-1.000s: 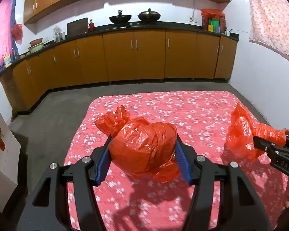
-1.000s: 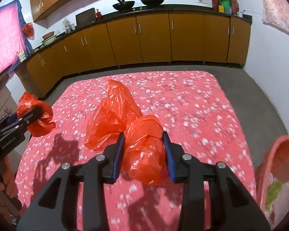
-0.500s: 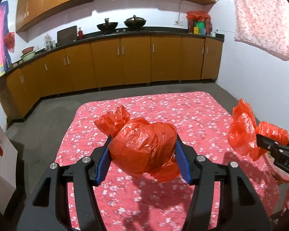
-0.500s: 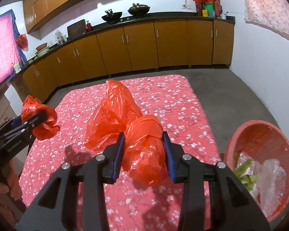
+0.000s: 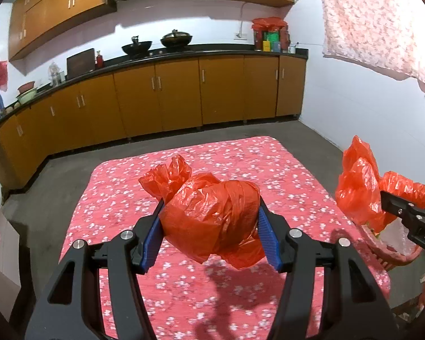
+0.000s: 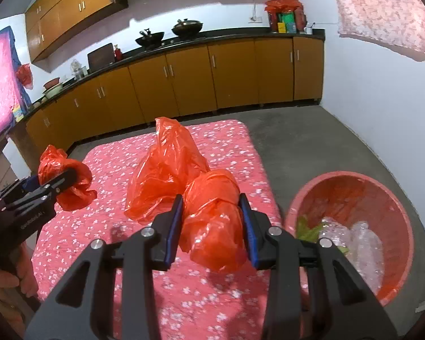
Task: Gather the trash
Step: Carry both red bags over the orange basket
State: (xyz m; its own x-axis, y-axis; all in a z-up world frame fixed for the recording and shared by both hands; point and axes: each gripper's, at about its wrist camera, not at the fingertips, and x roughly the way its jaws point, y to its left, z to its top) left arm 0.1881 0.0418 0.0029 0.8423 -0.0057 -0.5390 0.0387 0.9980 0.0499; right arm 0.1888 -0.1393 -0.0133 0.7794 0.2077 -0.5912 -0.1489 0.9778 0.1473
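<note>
My left gripper point(image 5: 211, 226) is shut on a round, tied orange-red plastic bag point(image 5: 212, 221), held in the air above the red flowered table point(image 5: 240, 164). My right gripper point(image 6: 212, 221) is shut on a second orange-red bag point(image 6: 212, 221), whose loose end point(image 6: 170, 164) sticks up and away from me. The right-hand bag point(image 5: 359, 187) shows at the right edge of the left wrist view. The left-hand bag point(image 6: 66, 181) appears at the left of the right wrist view. A red bin point(image 6: 393, 198) with clear plastic and green scraps inside stands on the floor to the right of the table.
Brown cabinets point(image 5: 178, 99) under a black counter run along the far wall, with woks point(image 5: 175, 39) on top. Grey floor point(image 6: 311, 136) lies between table and cabinets. A white wall point(image 5: 354, 107) with a hanging pink cloth point(image 5: 382, 22) is on the right. A person's hand point(image 6: 2, 283) holds the left tool.
Both grippers have drawn back from the table and risen a little, each keeping its bag. The red bin has come much further into the right wrist view.
</note>
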